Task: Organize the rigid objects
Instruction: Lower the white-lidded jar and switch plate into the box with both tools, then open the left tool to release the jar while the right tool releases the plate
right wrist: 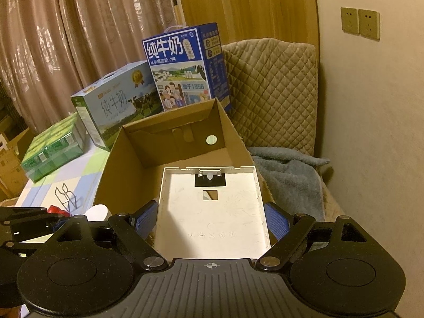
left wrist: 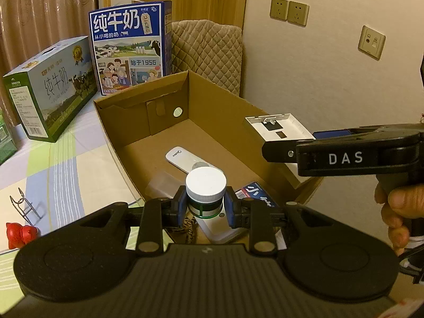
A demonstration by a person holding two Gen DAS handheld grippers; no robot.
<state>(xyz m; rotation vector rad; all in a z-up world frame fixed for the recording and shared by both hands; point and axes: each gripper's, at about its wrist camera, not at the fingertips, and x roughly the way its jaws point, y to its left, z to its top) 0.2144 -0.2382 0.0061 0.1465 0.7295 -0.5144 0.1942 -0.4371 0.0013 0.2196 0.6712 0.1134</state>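
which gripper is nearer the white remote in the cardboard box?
Left. The left gripper, shut on the white-capped jar, sits just in front of the remote. The right gripper holds a white tray at the box's right rim.

Light: dim, warm yellowish indoor cast, source out of frame | Shadows: soft, deepest inside the cardboard box point(left wrist: 169, 122) | Glare: faint sheen on the blue milk carton point(right wrist: 182, 66) | Focus: mostly sharp, slight grain in dark areas | Distortion: strong fisheye bending, black vignette in the corners
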